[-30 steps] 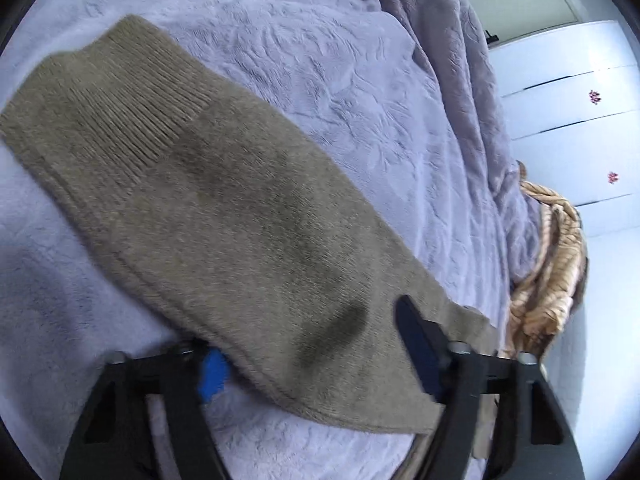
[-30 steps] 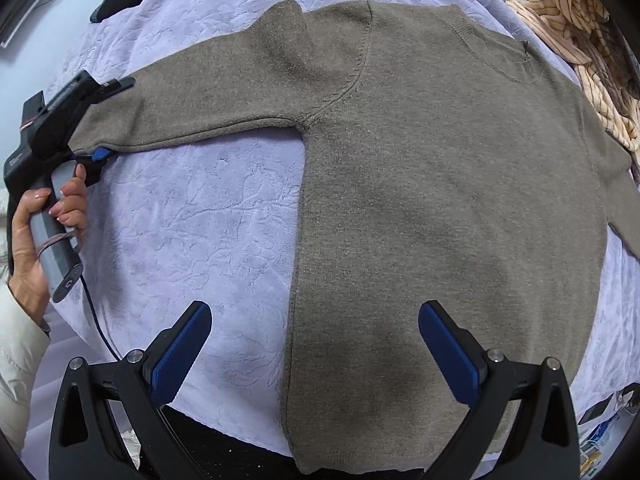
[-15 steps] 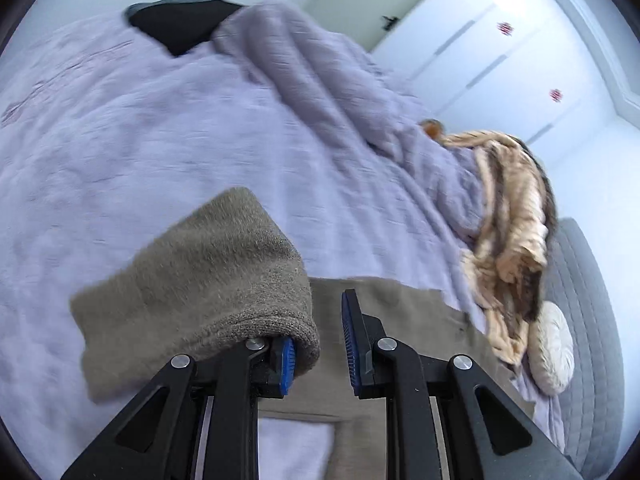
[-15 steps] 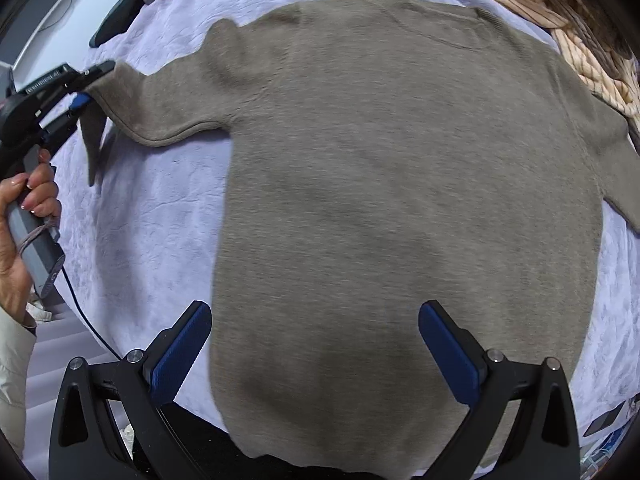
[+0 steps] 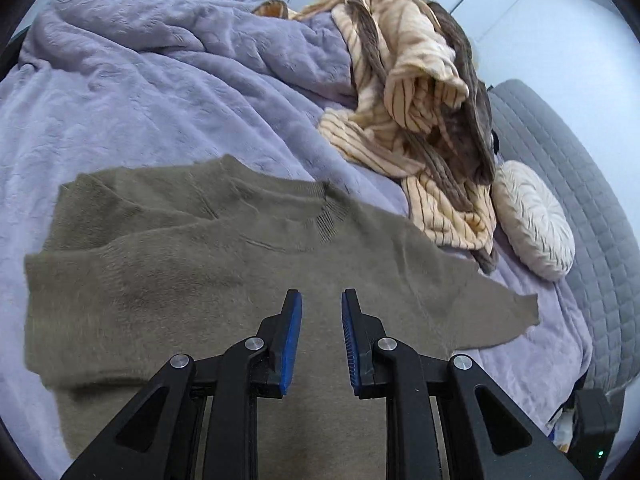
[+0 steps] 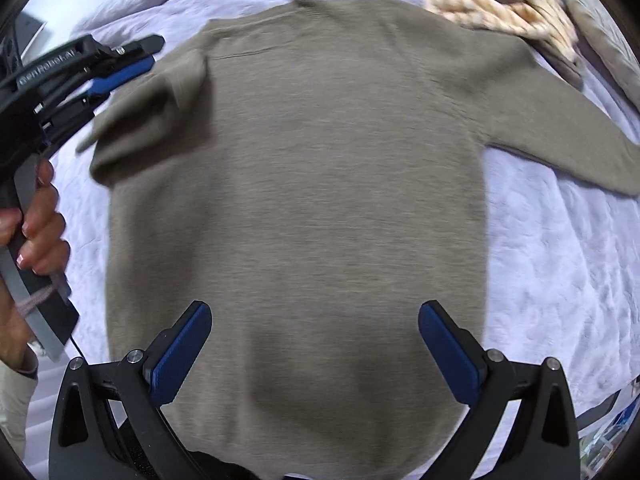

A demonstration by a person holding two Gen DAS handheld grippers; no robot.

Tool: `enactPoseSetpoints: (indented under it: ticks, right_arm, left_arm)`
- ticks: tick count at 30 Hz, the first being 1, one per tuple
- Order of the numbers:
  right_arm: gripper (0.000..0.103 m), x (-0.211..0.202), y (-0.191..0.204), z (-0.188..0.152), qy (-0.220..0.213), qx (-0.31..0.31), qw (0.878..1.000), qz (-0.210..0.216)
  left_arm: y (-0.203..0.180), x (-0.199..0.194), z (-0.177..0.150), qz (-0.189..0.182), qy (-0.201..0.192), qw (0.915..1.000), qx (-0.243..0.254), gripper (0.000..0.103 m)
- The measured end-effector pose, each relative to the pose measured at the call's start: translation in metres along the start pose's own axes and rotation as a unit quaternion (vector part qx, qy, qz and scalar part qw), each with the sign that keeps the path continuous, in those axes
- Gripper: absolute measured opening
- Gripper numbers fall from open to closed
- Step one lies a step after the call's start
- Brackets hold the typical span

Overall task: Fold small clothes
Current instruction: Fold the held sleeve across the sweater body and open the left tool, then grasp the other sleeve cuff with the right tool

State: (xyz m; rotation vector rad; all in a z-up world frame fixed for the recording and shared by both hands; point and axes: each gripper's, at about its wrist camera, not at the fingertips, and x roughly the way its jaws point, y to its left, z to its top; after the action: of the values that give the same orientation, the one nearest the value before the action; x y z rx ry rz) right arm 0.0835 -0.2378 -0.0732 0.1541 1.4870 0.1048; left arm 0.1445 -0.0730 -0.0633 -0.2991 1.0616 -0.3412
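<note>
Hovering over the sweater (image 6: 304, 184), your right gripper (image 6: 314, 354) has its fingers spread wide and empty; your left gripper (image 5: 320, 340) is nearly pressed together, pinching nothing. The unfolded sleeve (image 6: 560, 140) runs outward across the bed (image 6: 560, 280), nearer your right hand.

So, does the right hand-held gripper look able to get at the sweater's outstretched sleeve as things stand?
Probably yes. The right hand-held gripper hangs open and empty over the sweater, and the outstretched sleeve lies flat on the blanket with nothing on it.
</note>
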Motion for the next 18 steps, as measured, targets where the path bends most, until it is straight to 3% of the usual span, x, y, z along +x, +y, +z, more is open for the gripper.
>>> enactPoseSetpoints:
  ticks: [4,7,11,14,17,18]
  right_arm:
    - [0.103,0.008,-0.035,0.000,0.005,0.026,1.000,-0.008]
    - [0.103,0.011,-0.050,0.003,0.008,0.036,0.999,-0.013]
    - [0.103,0.007,-0.050,0.016,-0.006,0.024,0.999,-0.024]
    - [0.103,0.003,-0.033,0.033,-0.026,-0.015,0.999,-0.031]
    - [0.103,0.000,0.006,0.060,-0.055,-0.088,0.994,-0.026]
    - [0.103,0.001,0.027,0.067,-0.063,-0.117,0.991,-0.023]
  left_arm:
    - [-0.009,0.041,-0.018,0.042,0.047,0.9980,0.008,0.022]
    - [-0.008,0.045,-0.028,0.062,0.077,0.9951,0.008,0.022]
    - [0.000,0.002,-0.037,0.070,0.051,0.9961,0.012,0.022]
    - [0.027,-0.041,-0.041,0.116,0.020,0.9931,0.000,0.025]
    - [0.068,-0.080,-0.047,0.190,-0.023,0.9812,-0.027,0.069]
    - [0.082,-0.091,-0.049,0.212,-0.039,0.9759,-0.034,0.069]
